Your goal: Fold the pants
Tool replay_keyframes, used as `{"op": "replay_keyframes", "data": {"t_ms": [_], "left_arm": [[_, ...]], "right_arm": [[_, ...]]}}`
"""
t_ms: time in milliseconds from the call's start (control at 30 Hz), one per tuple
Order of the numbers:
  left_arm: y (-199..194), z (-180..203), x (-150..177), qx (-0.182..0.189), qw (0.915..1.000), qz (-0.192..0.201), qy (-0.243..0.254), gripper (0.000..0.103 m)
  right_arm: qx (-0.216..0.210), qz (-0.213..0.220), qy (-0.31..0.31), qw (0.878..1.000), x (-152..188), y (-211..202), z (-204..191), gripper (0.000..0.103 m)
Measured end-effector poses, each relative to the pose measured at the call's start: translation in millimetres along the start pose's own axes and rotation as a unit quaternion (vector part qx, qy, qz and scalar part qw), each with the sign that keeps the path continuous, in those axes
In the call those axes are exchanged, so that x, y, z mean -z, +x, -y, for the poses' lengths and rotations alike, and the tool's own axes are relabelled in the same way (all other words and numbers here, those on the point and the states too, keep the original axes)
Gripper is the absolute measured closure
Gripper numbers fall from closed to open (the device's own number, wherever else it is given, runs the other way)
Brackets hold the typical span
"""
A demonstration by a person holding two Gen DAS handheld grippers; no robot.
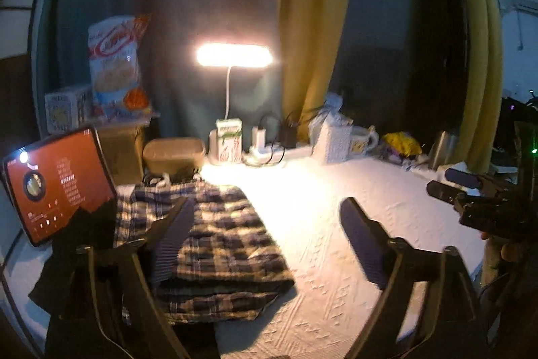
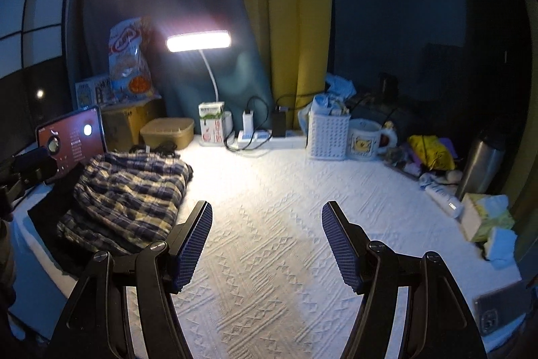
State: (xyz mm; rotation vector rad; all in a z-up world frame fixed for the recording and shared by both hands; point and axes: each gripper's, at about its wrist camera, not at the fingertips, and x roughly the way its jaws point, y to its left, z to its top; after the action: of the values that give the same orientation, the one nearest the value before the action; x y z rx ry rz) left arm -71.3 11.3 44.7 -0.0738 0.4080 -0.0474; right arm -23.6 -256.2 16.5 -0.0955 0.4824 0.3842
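Note:
The plaid pants (image 1: 218, 241) lie as a folded bundle on the white textured table cover (image 1: 336, 258), at the left side of the table. In the right wrist view the plaid pants (image 2: 131, 190) rest partly on a dark cloth (image 2: 50, 204). My left gripper (image 1: 269, 241) hovers over the bundle's right edge, open, with nothing gripped; its left finger (image 1: 175, 234) overlaps the plaid in the picture. My right gripper (image 2: 267, 244) stands open and empty above the bare cover (image 2: 269, 190), to the right of the pants. It also shows at the right edge of the left wrist view as the right gripper (image 1: 470, 190).
A lit tablet (image 1: 57, 184) leans at the left, behind the pants. Along the back stand a desk lamp (image 2: 198, 41), a brown tub (image 2: 167, 132), chargers, a white basket (image 2: 328, 133) and a mug (image 2: 364, 140). A steel flask (image 2: 481, 164), tissues (image 2: 487, 217) and a phone (image 2: 501, 308) line the right edge.

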Motion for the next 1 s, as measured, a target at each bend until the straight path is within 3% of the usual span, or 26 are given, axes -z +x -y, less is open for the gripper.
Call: {"op": "replay_keyframes", "data": {"t_ms": [333, 467, 800, 1000], "left_arm": [[-45.0, 19.3, -18.0, 0.017, 0.9984, 0.054, 0.001, 0.01], [-59.3, 19.3, -20.0, 0.004, 0.9975, 0.07, -0.011, 0.002], [-67.2, 13.0, -19.6, -0.056, 0.9963, 0.064, -0.01, 0.002], [-72.7, 4.5, -13.8, -0.073, 0.9939, 0.083, -0.007, 0.001]], "right_arm": [[0.015, 0.048, -0.018, 0.999, -21.3, -50.5, -3.8, 0.033], [0.021, 0.073, -0.02, 0.997, -29.8, -73.5, -7.2, 0.021], [0.03, 0.097, -0.031, 0.994, -36.8, -103.8, -20.3, 0.016], [0.032, 0.103, -0.032, 0.994, -38.3, -108.9, -25.3, 0.014]]}}
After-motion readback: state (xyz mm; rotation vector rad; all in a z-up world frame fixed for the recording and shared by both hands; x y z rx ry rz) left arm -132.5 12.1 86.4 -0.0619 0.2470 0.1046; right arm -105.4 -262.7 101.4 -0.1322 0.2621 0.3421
